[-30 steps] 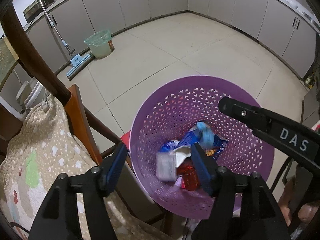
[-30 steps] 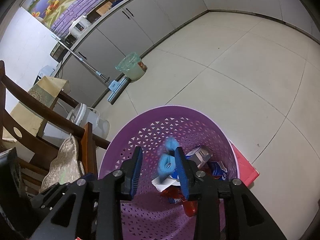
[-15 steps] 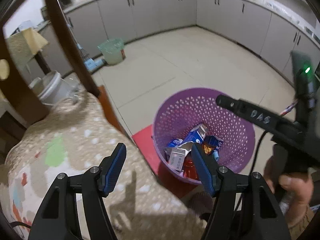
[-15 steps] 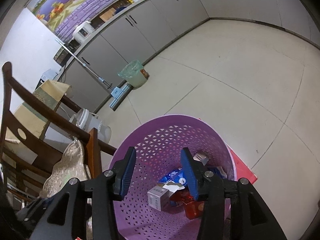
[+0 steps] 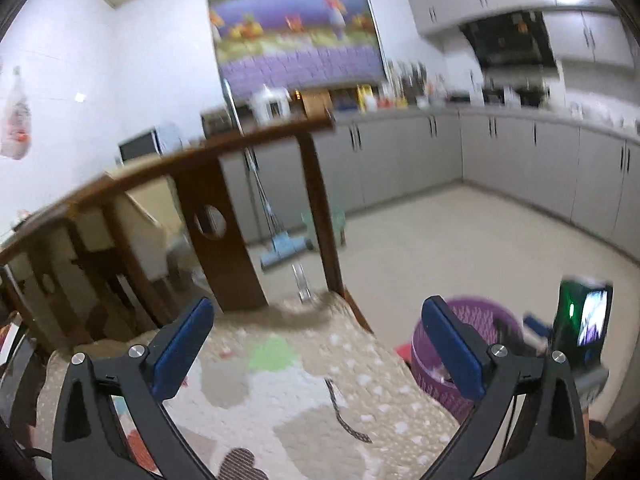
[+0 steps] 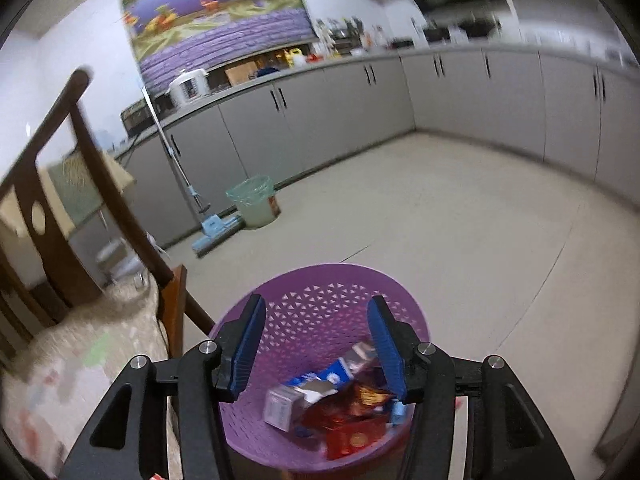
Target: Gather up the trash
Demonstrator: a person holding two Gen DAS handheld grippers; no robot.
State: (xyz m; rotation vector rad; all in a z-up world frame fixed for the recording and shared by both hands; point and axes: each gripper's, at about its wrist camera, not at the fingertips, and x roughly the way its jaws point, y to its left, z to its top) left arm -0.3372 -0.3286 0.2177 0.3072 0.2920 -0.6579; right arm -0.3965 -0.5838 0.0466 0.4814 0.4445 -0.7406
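**Both claws empty, basket's got the trash so far**

My right claw (image 6: 316,344) is spread wide with nothing between the fingers, hanging over the purple basket (image 6: 320,292). Left claw (image 5: 320,352) is the same deal, wide open and empty, pointed across the quilted chair cushion (image 5: 288,384) toward the wooden chair back (image 5: 224,240).

What could go wrong, my guess: the left view is pretty smeared, so if I swing that claw fast it could clip the chair back or snag the cushion fabric, since both sit right in front of the fingers. The basket looks light too, so bumping its rim with the right claw might tip it and dump everything back out onto the floor (image 6: 460,220).

Where the trash is: the cartons and wrappers (image 6: 328,400) lie in the bottom of the basket, just below and between my right fingers, not touching them. From the left claw the basket (image 5: 472,320) sits low off to the right, beside the chair. Can't spot any loose trash elsewhere in either view
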